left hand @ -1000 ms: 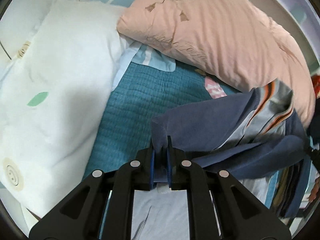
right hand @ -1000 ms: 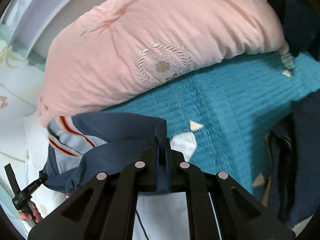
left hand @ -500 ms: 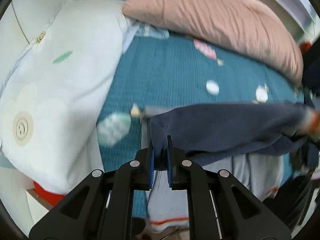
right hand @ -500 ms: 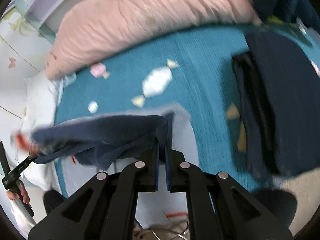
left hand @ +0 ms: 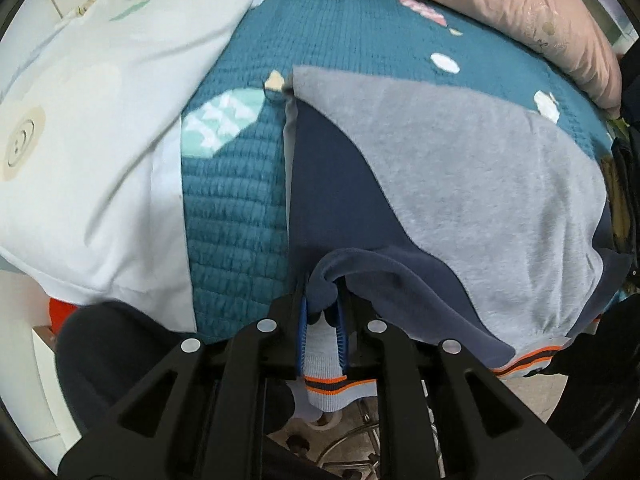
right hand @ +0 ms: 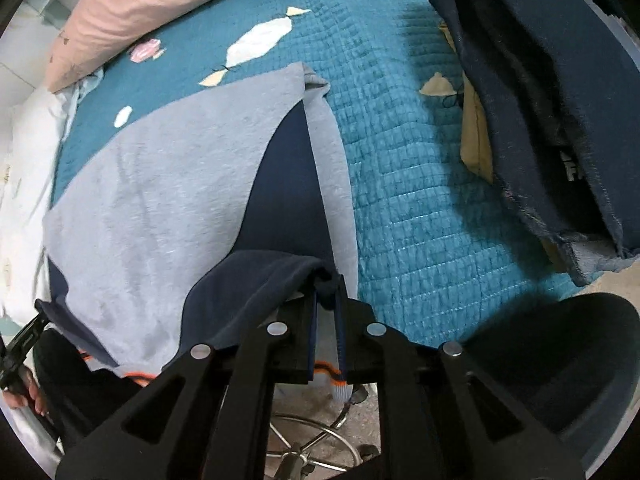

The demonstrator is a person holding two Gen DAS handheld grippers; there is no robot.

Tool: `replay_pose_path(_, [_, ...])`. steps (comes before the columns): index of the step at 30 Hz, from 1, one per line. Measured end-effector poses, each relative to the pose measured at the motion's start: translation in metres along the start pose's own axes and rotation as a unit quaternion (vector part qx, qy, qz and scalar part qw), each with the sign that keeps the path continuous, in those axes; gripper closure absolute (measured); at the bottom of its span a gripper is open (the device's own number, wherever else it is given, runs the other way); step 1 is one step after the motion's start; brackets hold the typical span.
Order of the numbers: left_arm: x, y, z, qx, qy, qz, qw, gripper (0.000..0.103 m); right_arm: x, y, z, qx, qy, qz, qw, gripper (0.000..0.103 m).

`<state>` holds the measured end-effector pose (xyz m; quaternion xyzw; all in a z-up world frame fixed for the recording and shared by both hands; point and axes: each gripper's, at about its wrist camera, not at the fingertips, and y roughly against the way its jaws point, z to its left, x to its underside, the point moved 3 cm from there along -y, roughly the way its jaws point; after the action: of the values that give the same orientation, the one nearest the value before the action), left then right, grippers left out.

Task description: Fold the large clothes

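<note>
One grey and navy fleece sweatshirt (left hand: 460,184) with orange-striped cuffs lies folded on the teal quilted bedspread (left hand: 236,216). Both the left gripper (left hand: 322,312) and the right gripper (right hand: 326,300) have just been opening a little, each with a navy fold between its fingers. Beside it lie a pink pillow (left hand: 520,4) and dark folded clothes (right hand: 552,92).

We see a home bedroom: teal quilted bedspread (left hand: 236,208), plump pink embroidered pillow (left hand: 520,4), white printed pillow (left hand: 92,128).
</note>
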<state>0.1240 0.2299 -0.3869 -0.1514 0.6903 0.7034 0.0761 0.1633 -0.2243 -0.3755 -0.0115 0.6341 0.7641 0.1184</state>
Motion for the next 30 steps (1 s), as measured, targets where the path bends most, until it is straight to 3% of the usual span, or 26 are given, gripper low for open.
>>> replay_pose_path(5, [-0.007,0.007,0.015,0.008,0.012,-0.002,0.9999,0.087,0.004,0.019,-0.011,-0.007,-0.013,0.016,1.0,0.091])
replay_pose_path(11, [0.012,0.023,0.018,-0.009,-0.022,0.015,0.9996,0.081,-0.017,0.047,0.014,-0.017,0.012,-0.035,0.999,0.091])
replay_pose_path(15, [0.019,0.052,0.017,0.019,0.0,-0.012,0.9997,0.081,-0.021,0.024,0.04,-0.013,0.043,-0.014,0.999,0.091])
replay_pose_path(18, [0.012,0.065,0.004,0.059,0.01,-0.035,0.9976,0.081,-0.008,-0.015,0.045,-0.01,0.037,0.034,0.999,0.091])
replay_pose_path(21, [0.001,0.043,-0.008,0.066,0.024,-0.024,0.9972,0.081,0.011,-0.048,0.035,0.002,0.02,0.077,0.997,0.095])
replay_pose_path(22, [-0.002,0.031,-0.011,0.066,0.024,-0.014,0.9975,0.081,0.016,-0.052,0.031,-0.005,0.019,0.064,0.998,0.096])
replay_pose_path(24, [0.0,-0.008,-0.015,0.051,0.029,0.033,0.9977,0.084,0.019,-0.049,0.028,-0.013,0.018,0.053,0.998,0.097])
replay_pose_path(26, [0.01,-0.038,-0.014,0.048,0.04,0.079,0.9949,0.095,0.02,-0.048,0.023,-0.016,0.002,0.065,0.998,0.097])
replay_pose_path(30, [0.021,-0.039,-0.013,0.047,0.032,0.081,0.9951,0.097,0.022,-0.043,0.02,0.005,-0.001,0.081,0.997,0.097])
